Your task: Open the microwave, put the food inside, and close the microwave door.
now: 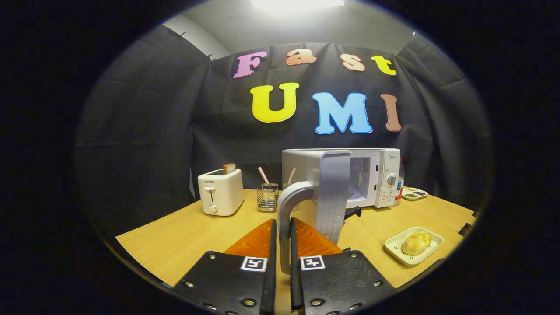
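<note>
Your claw [283, 245] is clamped on the door handle [286, 218] of the microwave [376, 175], with both fingers [258, 240] pressing the grey curved bar from either side. The door [333, 194] stands swung out toward you, edge-on, so the lit cavity [359, 177] shows behind it. The microwave sits at the back of the table [175, 240], against the booth's black cloth wall, its control knob [391, 179] on the right part of its front. The food, a pale bun [416, 243], lies on a small rectangular plate [396, 245] on the table in front of the microwave and off to its right, well apart from your claw. To the left of the microwave stands a wire holder [267, 197] with 1 pink striped straw [264, 176] sticking up, and a second pink straw [292, 175] leans just beside the microwave's left wall. Further left of the microwave is a white toaster [220, 191] with 1 slice of bread [229, 168] poking out of its top. Right of the microwave, a bottle [400, 186] stands touching or just beside its side, and a small divided dish [414, 193] lies near it on the table.
</note>
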Demonstrator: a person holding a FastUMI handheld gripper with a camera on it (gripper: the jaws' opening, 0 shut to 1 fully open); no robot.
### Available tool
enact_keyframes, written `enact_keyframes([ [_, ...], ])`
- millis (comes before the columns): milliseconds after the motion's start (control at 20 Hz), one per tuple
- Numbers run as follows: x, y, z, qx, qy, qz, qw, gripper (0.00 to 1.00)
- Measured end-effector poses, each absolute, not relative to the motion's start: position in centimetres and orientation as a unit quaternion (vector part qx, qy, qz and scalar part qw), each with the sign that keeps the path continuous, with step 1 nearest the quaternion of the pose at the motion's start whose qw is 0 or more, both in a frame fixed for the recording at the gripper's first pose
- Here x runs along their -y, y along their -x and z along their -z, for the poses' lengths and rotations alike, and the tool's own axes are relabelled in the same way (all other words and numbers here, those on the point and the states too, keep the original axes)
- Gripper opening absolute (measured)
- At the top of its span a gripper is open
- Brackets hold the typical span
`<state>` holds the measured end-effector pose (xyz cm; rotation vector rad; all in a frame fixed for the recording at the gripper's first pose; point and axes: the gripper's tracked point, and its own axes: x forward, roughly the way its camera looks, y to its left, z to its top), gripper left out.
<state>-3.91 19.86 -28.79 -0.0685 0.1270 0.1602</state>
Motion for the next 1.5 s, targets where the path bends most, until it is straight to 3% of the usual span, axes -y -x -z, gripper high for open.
enact_keyframes([
  [50, -20.0, 4.2, 28.7, -0.063, 0.042, -0.085, 0.994, 0.43],
  [300, -19.7, 7.2, 27.4, -0.043, 0.077, -0.123, 0.988, 0.81],
  [350, -19.3, 7.7, 27.0, -0.036, 0.082, -0.130, 0.987, 0.95],
  [650, -13.1, 8.6, 26.3, -0.042, 0.064, -0.143, 0.987, 0.97],
  [1100, 0.7, 6.1, 28.5, -0.071, 0.081, -0.040, 0.993, 0.97],
  [1500, 8.4, 3.9, 34.1, -0.160, 0.066, 0.004, 0.985, 0.97],
])
